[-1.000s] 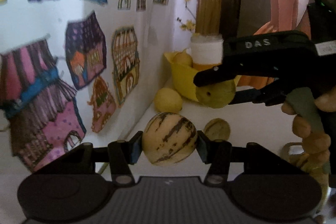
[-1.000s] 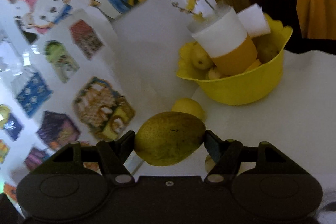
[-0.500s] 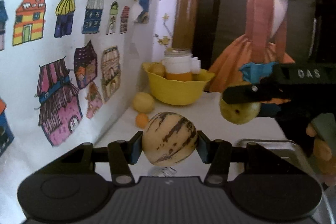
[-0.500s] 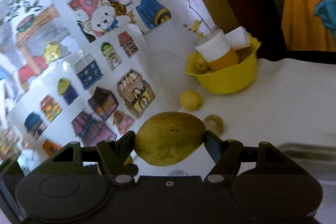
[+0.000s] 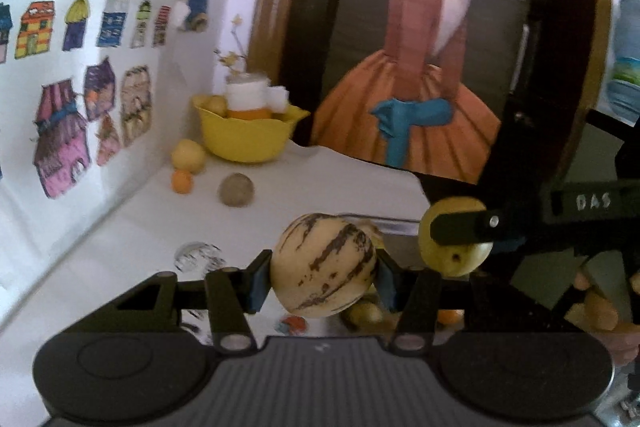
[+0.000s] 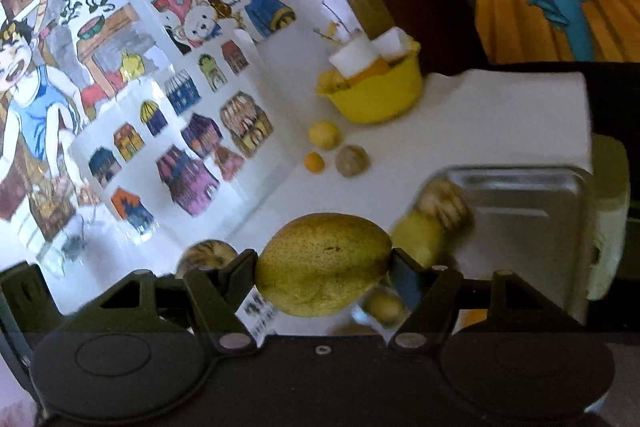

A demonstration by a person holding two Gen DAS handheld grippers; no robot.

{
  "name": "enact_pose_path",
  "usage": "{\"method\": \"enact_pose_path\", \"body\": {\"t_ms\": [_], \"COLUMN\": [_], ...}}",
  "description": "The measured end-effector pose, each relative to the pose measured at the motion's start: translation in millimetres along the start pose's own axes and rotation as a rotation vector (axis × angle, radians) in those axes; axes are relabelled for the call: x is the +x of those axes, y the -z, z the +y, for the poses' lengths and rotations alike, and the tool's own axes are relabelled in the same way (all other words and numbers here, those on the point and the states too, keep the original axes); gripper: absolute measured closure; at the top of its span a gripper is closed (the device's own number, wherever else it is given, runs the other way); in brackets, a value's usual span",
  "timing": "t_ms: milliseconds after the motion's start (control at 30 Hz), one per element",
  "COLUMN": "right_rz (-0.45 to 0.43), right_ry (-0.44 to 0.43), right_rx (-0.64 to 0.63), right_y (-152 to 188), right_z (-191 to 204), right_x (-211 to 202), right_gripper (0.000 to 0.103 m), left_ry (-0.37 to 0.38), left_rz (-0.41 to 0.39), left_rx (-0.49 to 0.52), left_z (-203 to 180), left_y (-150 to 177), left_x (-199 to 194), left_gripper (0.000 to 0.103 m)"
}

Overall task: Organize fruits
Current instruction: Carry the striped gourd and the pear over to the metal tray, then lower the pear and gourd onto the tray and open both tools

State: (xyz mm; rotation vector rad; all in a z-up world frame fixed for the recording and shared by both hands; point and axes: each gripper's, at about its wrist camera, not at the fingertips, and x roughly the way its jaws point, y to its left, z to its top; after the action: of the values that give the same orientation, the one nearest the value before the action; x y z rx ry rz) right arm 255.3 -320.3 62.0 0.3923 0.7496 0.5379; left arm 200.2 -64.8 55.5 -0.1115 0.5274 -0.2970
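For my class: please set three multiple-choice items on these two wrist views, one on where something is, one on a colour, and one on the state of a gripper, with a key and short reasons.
1. Where is the yellow bowl?
A. on the metal tray
B. at the far end of the white table, near the picture wall
C. in a gripper

2. What colour is the smallest loose fruit below the bowl?
A. orange
B. purple
C. blue

3. What is the left gripper doing?
A. hanging open and empty
B. gripping the bowl's rim
C. clamped on a striped pale melon

Key: 1 B, the bowl stands at the table's back corner, well clear of the metal tray. 2 A, it is plainly orange beside a yellow fruit. 3 C, both pads press the striped pale melon from either side.
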Motion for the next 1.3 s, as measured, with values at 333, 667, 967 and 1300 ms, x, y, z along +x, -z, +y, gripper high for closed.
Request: {"method": "enact_pose_path", "body": {"t_ms": [333, 667, 967, 1300], "right_rz": [0.018, 0.042, 0.080, 0.104], "right_ry": [0.103, 0.130, 0.123, 0.146], "right_rx": [-0.052, -0.189, -0.250, -0.336], "right_y": [37, 45, 47, 45], "right_z": [-41, -66, -78, -81], "right_x": [-28, -28, -18, -4], "right_gripper": [0.030, 0.030, 0.030, 0.030], "left_ry": [0.069, 0.132, 0.134, 0.126], "left_rz": [0.055, 0.115, 0.184, 0.247], "left_rx": [0.025, 0.089, 0.159, 0.162], "left_z": [-38, -70, -86, -89], "left_y": [43, 67, 74, 72], "left_x": [3, 20, 38, 53], "left_gripper": [0.046, 0.046, 0.046, 0.046]}}
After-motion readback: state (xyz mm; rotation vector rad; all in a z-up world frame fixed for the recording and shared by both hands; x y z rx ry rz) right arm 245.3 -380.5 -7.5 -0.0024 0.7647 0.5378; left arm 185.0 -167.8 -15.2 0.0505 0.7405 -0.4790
